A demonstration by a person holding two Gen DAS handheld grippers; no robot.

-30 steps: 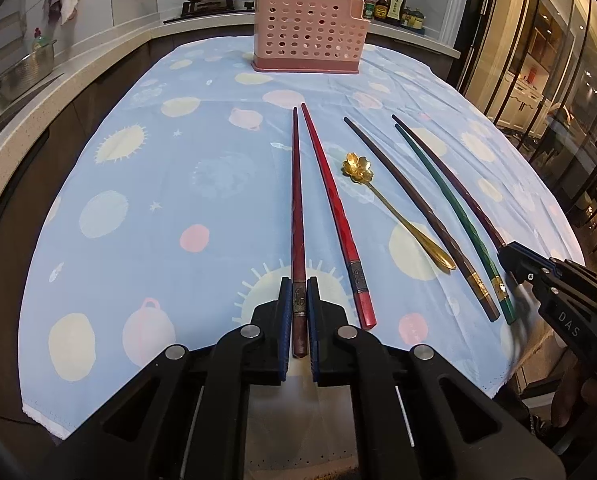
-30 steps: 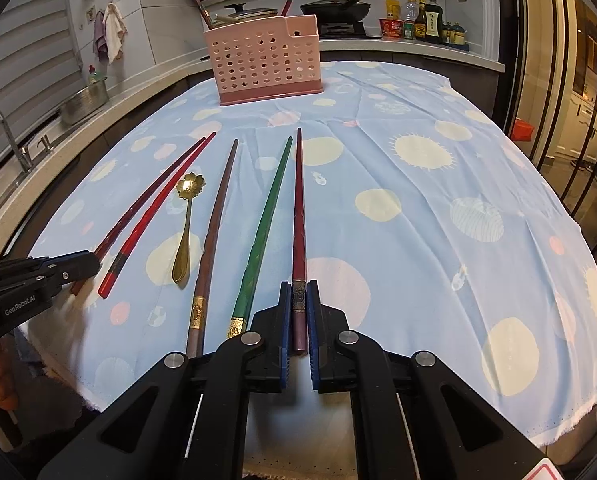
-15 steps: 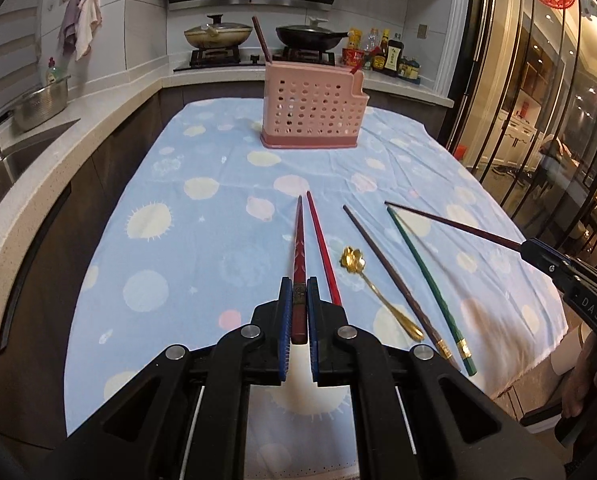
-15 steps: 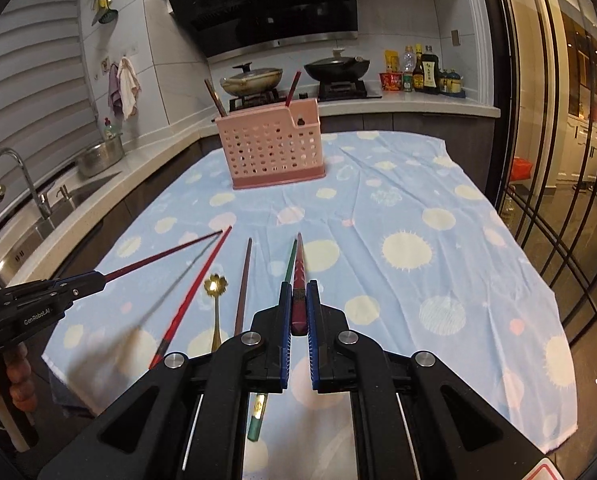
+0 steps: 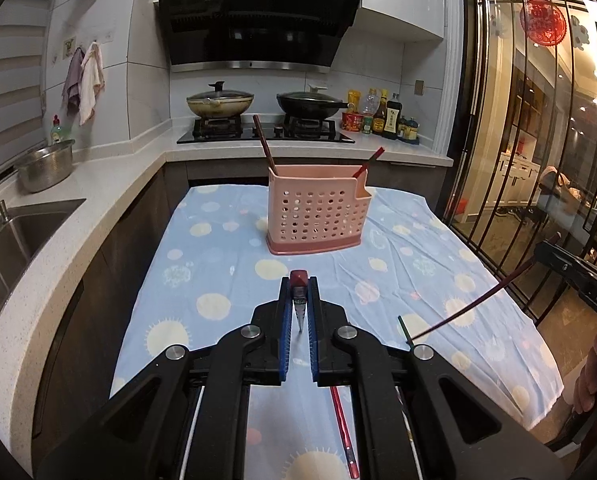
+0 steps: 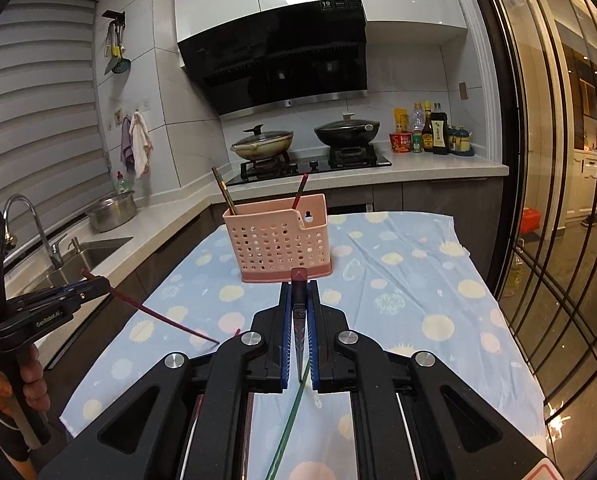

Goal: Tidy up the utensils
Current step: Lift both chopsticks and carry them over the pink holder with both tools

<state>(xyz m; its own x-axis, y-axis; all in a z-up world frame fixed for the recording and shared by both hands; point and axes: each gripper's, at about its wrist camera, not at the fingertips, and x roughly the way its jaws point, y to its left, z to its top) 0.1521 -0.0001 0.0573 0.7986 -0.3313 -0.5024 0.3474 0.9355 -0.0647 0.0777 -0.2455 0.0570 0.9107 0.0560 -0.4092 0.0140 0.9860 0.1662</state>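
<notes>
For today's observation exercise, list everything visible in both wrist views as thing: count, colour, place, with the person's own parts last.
Utensil basket: one, pink, far end of the table.
Chopsticks in basket: two, brown and red, sticking up.
Tablecloth: one, blue, spotted, covering the table.
Red chopstick: one, lying on the cloth.
Green chopstick: one, lying on the cloth.
Woks: two, on the stove.
Bottles: several, beside the stove.
Steel bowl: one, by the sink.
Left gripper: shut on a dark red chopstick.
Right gripper: shut on a maroon chopstick.

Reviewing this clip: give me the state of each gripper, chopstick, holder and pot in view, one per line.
Left gripper: shut on a dark red chopstick, lifted.
Right gripper: shut on a dark chopstick, lifted.
Pink holder: upright, two chopsticks inside.
Green chopstick: lying on the cloth.
Pots: lidded.
</notes>
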